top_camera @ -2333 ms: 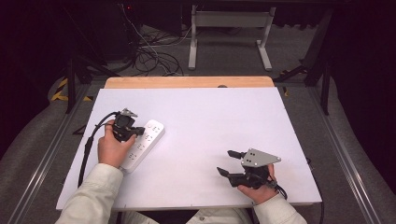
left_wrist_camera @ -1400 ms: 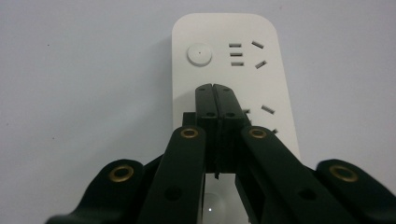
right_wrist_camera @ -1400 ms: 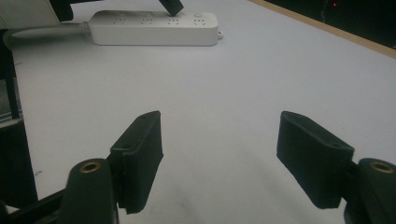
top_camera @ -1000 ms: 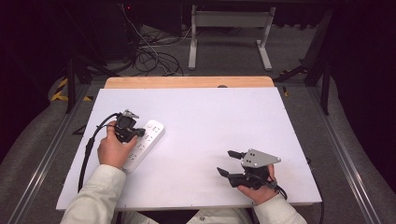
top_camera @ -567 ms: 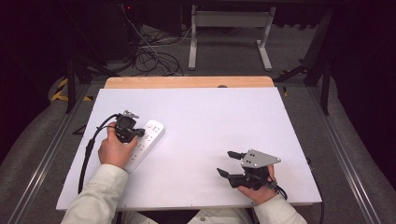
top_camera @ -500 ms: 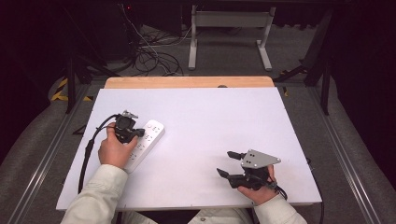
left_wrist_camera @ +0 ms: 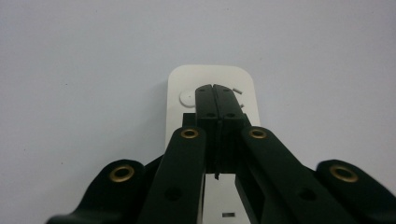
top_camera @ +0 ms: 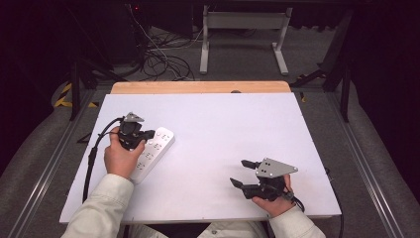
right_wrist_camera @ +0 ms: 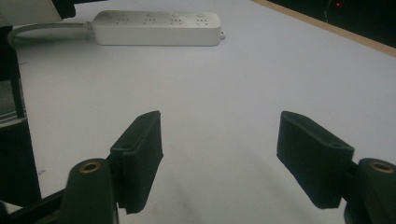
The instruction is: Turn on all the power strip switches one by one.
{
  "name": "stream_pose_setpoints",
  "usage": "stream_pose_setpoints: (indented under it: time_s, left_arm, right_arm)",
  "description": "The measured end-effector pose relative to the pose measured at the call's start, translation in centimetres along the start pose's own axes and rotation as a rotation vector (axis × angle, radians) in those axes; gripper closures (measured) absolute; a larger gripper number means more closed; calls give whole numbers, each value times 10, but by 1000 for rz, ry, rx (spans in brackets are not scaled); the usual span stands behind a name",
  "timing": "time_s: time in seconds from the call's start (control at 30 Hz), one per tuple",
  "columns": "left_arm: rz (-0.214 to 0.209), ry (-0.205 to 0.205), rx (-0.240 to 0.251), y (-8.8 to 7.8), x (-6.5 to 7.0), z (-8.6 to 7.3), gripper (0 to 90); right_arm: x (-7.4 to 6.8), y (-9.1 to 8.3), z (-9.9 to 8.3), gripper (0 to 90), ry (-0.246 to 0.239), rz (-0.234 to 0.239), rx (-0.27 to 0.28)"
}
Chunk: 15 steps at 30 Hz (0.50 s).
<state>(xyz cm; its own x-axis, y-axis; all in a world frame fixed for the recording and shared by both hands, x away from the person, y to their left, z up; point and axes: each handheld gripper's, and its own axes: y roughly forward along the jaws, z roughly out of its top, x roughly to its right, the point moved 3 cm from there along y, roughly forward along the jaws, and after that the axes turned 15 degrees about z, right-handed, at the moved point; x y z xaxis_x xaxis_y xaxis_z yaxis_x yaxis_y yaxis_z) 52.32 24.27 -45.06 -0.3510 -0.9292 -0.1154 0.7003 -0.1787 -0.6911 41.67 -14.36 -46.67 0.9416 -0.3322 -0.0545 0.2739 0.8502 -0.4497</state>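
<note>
A white power strip (top_camera: 154, 148) lies on the left half of the white table (top_camera: 223, 124), its cord running back under the person's left hand. My left gripper (top_camera: 147, 134) is over the strip's far end. In the left gripper view its jaws (left_wrist_camera: 215, 91) are pressed together with nothing between them, tips above the strip (left_wrist_camera: 210, 77) beside a round button (left_wrist_camera: 187, 98); whether they touch it I cannot tell. My right gripper (top_camera: 238, 172) rests near the front right of the table, open and holding nothing (right_wrist_camera: 219, 135). The strip (right_wrist_camera: 159, 28) lies far off in that view.
A wooden strip (top_camera: 198, 87) runs along the table's far edge. Behind it on the floor are tangled cables (top_camera: 158, 54) and a metal stand (top_camera: 242, 29). Rails run along both sides of the table.
</note>
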Motion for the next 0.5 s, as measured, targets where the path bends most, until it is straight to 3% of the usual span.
stream_pose_setpoints:
  time_s: [0.07, 0.3, 0.5]
  left_arm:
    - [-10, -6, 5, 1, 1, 1, 900]
    - [0, 33, 25, 1, 1, 11, 900]
    - [15, 54, 11, 9, 1, 20, 900]
  right_arm:
    - [0, 0, 0, 318, 0, -1, 1]
    - [0, 0, 0, 317, 1, 2, -1]
    - [0, 1, 0, 317, 2, 3, -2]
